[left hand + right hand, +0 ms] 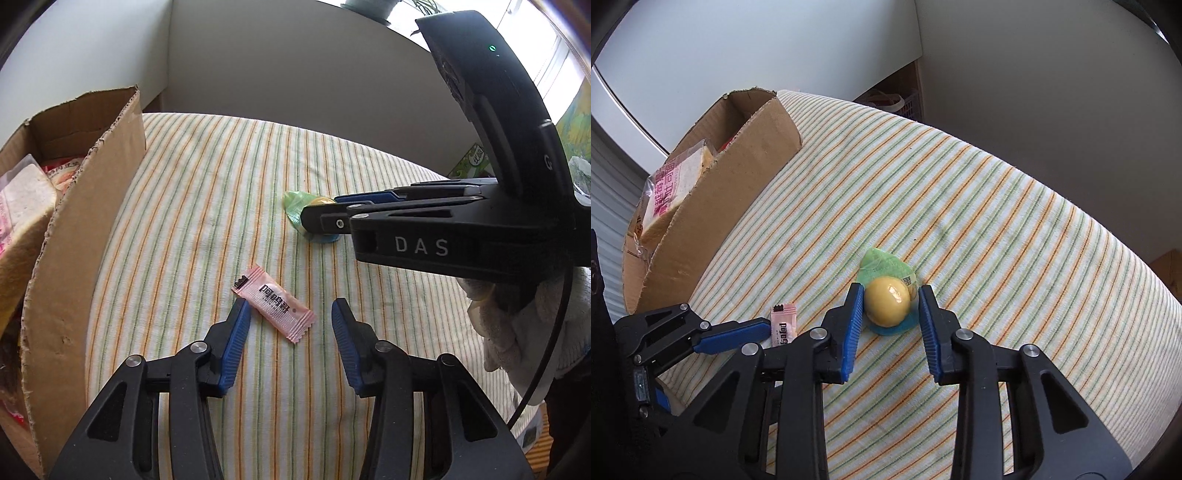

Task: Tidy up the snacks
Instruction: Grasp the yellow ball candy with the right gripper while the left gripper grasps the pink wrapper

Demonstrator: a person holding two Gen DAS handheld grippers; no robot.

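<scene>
A pink candy sachet [273, 302] lies flat on the striped cloth [221, 177], between the blue fingertips of my left gripper [290, 302]. That gripper stands open, with its left tip at the sachet's edge. Further right lies a jelly cup [886, 301] with a yellow dome and a green-blue film. My right gripper [890, 291] is shut on it, a pad against each side. In the left wrist view the right gripper [308, 219] comes in from the right and covers most of the jelly cup [295, 201]. In the right wrist view the sachet [783, 321] shows beside a left finger [738, 334].
An open cardboard box [74, 258] stands at the left on the cloth, holding a wrapped bread slice [676, 192] and other packets. A white-gloved hand [517, 325] holds the right gripper. White walls rise behind, with a basket [897, 101] in the far gap.
</scene>
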